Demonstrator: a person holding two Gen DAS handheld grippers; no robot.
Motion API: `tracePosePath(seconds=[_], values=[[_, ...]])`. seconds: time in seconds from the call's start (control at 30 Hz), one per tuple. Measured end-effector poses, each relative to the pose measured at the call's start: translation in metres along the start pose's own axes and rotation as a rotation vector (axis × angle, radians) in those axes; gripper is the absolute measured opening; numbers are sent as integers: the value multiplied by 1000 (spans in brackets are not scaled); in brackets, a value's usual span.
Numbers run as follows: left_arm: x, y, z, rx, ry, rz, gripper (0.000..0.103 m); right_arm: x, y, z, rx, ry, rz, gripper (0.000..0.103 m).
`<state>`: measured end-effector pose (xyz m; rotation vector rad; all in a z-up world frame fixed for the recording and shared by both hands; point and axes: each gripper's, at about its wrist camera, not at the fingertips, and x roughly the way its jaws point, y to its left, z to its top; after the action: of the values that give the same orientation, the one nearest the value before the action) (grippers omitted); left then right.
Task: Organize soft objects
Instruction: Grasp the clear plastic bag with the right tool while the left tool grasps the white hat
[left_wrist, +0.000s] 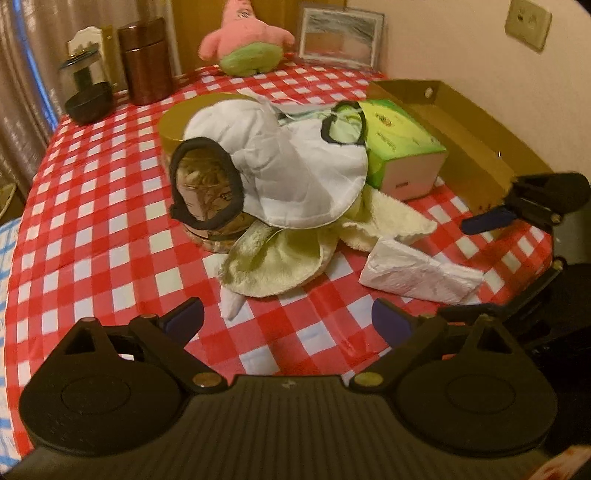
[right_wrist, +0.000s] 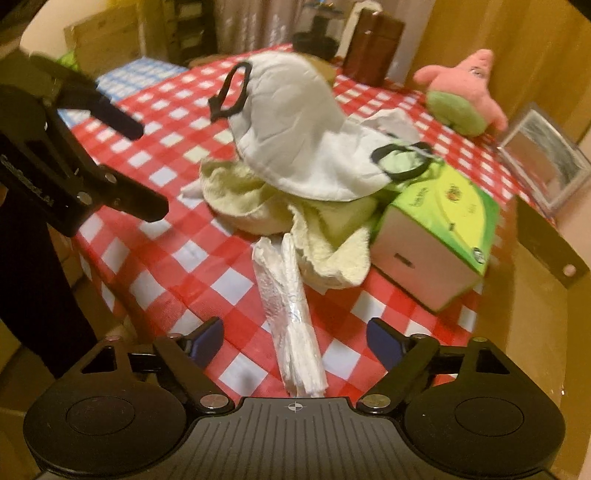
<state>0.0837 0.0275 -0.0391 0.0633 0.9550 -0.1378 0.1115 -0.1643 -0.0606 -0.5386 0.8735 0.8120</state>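
A white cloth with black loops (left_wrist: 295, 166) (right_wrist: 295, 122) is draped over a round gold tin (left_wrist: 207, 192) and a green tissue box (left_wrist: 402, 147) (right_wrist: 443, 229). A pale yellow towel (left_wrist: 280, 258) (right_wrist: 332, 243) is bunched under it. A folded white tissue pack (left_wrist: 417, 273) (right_wrist: 291, 306) lies on the checked tablecloth (left_wrist: 110, 221). My right gripper (right_wrist: 295, 339) is open and straddles the pack's near end, pads clear of it. My left gripper (left_wrist: 288, 319) is open over bare cloth, just short of the towel. A pink plush star (left_wrist: 243, 40) (right_wrist: 465, 88) sits at the back.
An open cardboard box (left_wrist: 465, 140) stands beside the tissue box against the wall. A brown canister (left_wrist: 146, 62), a dark jar (left_wrist: 86, 92) and a picture frame (left_wrist: 338, 37) line the table's far edge. Each gripper shows at the side of the other's view.
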Motion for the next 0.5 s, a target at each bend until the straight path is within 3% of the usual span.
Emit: tracePosePath(seconds=[0.3,0.5], values=[[17,-4,6,113,-15,-15,97,36,-5,6,-50,73,29,57],[22,-5,10,153,-20,-15,97,44,-5,2,-54,105,38,27]])
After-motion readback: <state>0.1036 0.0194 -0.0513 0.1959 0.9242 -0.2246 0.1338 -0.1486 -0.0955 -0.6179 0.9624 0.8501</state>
